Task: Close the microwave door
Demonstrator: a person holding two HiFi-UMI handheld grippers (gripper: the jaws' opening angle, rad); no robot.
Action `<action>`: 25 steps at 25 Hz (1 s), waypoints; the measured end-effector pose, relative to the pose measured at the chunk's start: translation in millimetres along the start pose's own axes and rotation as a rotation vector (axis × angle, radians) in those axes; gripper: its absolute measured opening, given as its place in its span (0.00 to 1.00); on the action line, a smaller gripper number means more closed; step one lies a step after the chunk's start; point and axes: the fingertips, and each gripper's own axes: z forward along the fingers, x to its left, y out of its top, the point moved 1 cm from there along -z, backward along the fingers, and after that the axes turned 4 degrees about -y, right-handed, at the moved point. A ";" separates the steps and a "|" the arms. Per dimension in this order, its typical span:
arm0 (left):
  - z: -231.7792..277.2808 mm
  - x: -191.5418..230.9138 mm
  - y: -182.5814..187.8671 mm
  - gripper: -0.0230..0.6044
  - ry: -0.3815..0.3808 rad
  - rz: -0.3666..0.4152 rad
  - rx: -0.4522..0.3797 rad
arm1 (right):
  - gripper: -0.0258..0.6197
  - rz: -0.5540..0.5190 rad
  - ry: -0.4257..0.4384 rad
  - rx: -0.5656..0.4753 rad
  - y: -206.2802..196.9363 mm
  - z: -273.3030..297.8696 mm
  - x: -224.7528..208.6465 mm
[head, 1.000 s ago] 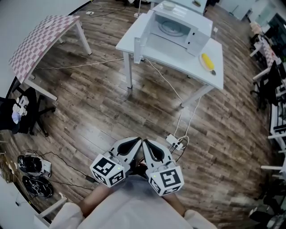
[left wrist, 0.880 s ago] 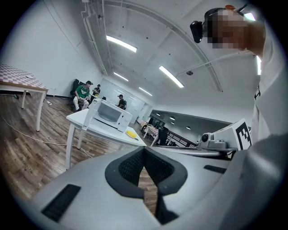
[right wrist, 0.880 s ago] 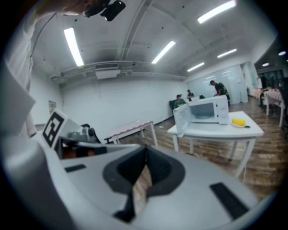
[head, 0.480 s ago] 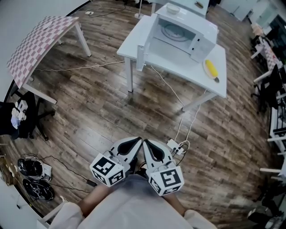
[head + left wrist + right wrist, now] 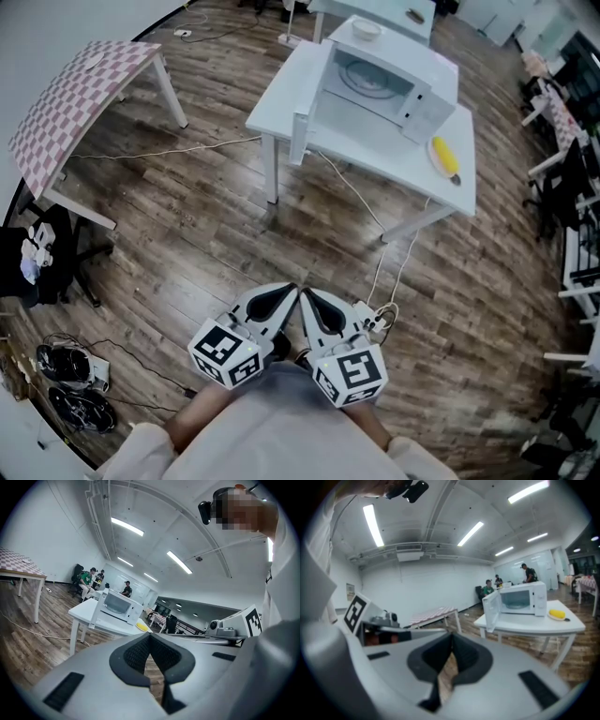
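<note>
Head view: microwave on table, well ahead of my grippers.
Door: open; likely light, stiff, hinged; I'd push its free edge.
Left gripper: jaws together, empty.
Right gripper: jaws together, empty.

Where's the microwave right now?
The microwave sits top centre of the head view on the white table, its door open, with a yellow item beside it.

Hand-held grippers closed, side by side
</note>
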 end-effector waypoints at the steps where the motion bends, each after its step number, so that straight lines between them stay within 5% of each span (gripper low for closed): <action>1: -0.2 2.7 2.6 0.06 -0.002 0.000 -0.002 | 0.08 -0.001 -0.003 -0.002 2.1 3.0 0.6; 25: -24.6 42.8 30.6 0.06 0.023 -0.027 -0.062 | 0.08 0.000 0.015 -0.016 15.6 41.8 31.6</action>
